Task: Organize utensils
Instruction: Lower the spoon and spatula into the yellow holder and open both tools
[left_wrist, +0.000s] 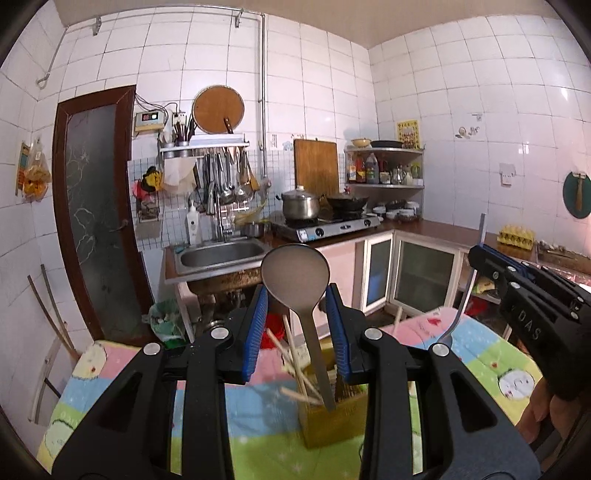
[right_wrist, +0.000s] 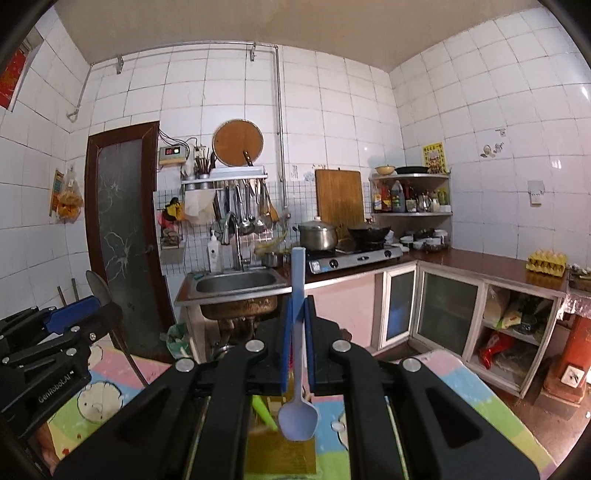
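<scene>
My left gripper (left_wrist: 295, 295) is shut on a large metal spoon (left_wrist: 295, 275), bowl up, its handle reaching down into a yellow utensil holder (left_wrist: 332, 417) that holds several chopsticks (left_wrist: 295, 369). My right gripper (right_wrist: 298, 306) is shut on a light blue plastic spoon (right_wrist: 298, 417), bowl down, hanging just above the same yellow holder (right_wrist: 280, 454). The right gripper (left_wrist: 517, 280) also shows at the right of the left wrist view with the blue spoon's handle sticking up. The left gripper (right_wrist: 62, 332) shows at the left of the right wrist view.
The holder stands on a table with a pastel cartoon cloth (left_wrist: 240, 424). Behind are a steel sink (left_wrist: 221, 254), a gas stove (left_wrist: 328, 225) with a pot and a wok, counter cabinets (right_wrist: 443, 310) and a dark door (left_wrist: 96, 214).
</scene>
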